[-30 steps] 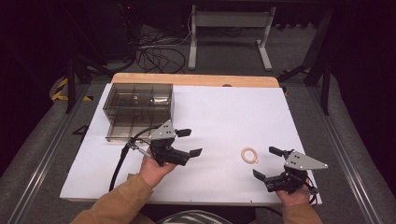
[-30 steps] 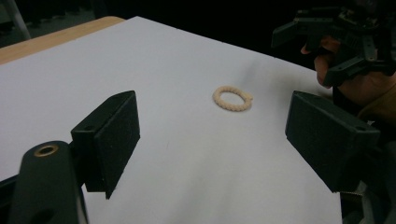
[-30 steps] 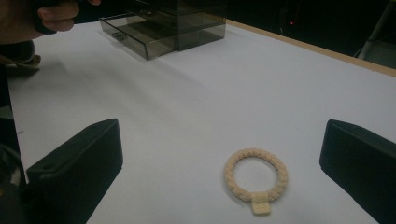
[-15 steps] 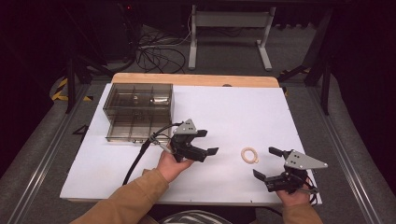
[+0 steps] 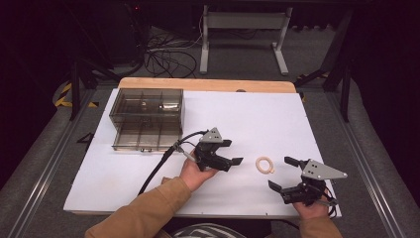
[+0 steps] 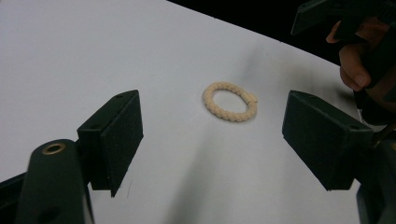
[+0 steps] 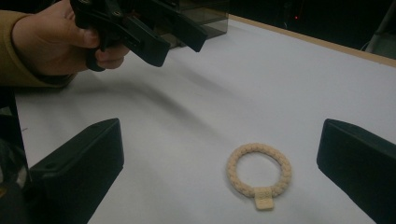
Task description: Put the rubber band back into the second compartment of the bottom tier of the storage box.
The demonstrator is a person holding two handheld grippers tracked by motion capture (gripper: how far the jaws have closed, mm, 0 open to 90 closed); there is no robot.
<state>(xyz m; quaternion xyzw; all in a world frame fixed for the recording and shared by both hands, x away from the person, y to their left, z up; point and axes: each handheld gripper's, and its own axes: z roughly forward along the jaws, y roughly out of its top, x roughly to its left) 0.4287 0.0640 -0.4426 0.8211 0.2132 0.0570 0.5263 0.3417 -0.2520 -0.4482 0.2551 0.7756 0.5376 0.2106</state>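
A cream braided ring (image 5: 264, 164) with a small tag lies flat on the white tabletop (image 5: 247, 114), between the two grippers. My left gripper (image 5: 233, 151) hovers just left of it, pointing at it. In the left gripper view the ring (image 6: 230, 101) lies a short way beyond the open left gripper (image 6: 215, 140); its jaws have just closed a little, with nothing between them. My right gripper (image 5: 280, 172) rests near the front right edge, open and empty. In the right gripper view the ring (image 7: 259, 175) lies ahead of the right gripper (image 7: 219, 168), and the left gripper (image 7: 154, 32) shows at the top left.
A smoky clear compartment box (image 5: 147, 119) stands at the back left of the table, with a drawer part pulled forward. The left gripper's cable (image 5: 158, 171) trails over the table toward the front. A wooden edge (image 5: 208, 84) runs along the back.
My left gripper has moved to the right across the table and slightly down, closing in on the ring. The right gripper and the ring have stayed where they were.
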